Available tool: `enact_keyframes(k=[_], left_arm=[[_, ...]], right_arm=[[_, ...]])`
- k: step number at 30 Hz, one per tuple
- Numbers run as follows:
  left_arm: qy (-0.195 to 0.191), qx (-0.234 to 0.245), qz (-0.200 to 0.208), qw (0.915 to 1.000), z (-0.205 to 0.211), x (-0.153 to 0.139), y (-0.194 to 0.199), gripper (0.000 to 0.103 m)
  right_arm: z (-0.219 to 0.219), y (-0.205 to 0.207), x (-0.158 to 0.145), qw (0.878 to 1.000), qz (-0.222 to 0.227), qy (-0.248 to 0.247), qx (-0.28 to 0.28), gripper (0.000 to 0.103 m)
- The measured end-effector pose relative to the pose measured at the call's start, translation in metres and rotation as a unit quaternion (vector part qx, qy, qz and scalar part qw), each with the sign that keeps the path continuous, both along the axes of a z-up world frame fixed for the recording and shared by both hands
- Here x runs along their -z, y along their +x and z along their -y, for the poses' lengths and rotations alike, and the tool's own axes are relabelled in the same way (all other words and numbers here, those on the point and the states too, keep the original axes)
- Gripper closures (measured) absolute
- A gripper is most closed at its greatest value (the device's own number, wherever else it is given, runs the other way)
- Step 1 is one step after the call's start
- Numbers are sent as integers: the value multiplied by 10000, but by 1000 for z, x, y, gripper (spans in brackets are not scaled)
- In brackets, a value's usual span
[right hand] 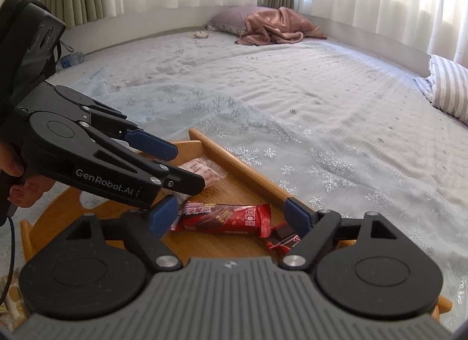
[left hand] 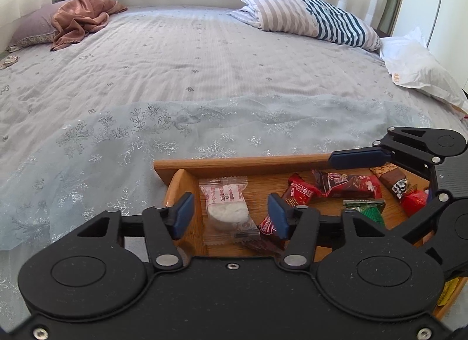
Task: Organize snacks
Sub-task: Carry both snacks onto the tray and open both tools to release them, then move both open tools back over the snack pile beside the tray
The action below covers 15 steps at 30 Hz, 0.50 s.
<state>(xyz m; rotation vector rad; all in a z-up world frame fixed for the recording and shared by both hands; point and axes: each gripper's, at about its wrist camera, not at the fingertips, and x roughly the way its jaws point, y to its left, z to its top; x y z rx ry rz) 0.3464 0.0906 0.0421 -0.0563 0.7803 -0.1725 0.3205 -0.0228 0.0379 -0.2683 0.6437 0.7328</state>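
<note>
A wooden tray [left hand: 242,161] lies on the bed and holds several wrapped snacks. My left gripper [left hand: 231,215] is open over its left end, and a clear-wrapped white round cake [left hand: 226,208] lies between the pads untouched. To the right lie red packets [left hand: 301,193], a dark red bar [left hand: 348,183], a brown bar [left hand: 392,179] and a green packet [left hand: 365,208]. In the right wrist view my right gripper [right hand: 231,217] stands open astride a red bar [right hand: 225,218] on the tray [right hand: 242,170], pads clear of it. The left gripper [right hand: 188,166] reaches in from the left above the white cake [right hand: 210,176].
The tray sits on a pale snowflake cloth [left hand: 175,135] over the grey bedspread. A striped folded quilt [left hand: 307,15], a pink cloth [left hand: 79,18] and a white bag [left hand: 415,68] lie at the far side. A person's hand [right hand: 17,176] holds the left gripper. A water bottle [right hand: 71,59] lies beside the bed.
</note>
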Motion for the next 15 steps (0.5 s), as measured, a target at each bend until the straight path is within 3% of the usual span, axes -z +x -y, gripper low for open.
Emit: enact_keyframes(k=[6,15], left_arm=[[129,-18,187,9997,2,-17,-32,26],[141,43,363,9992,4,-37,-96,17]], right_arm=[[12,-34,-16,9996,188,192,63,12],[36,-93,-30,9970,403,524,400,11]])
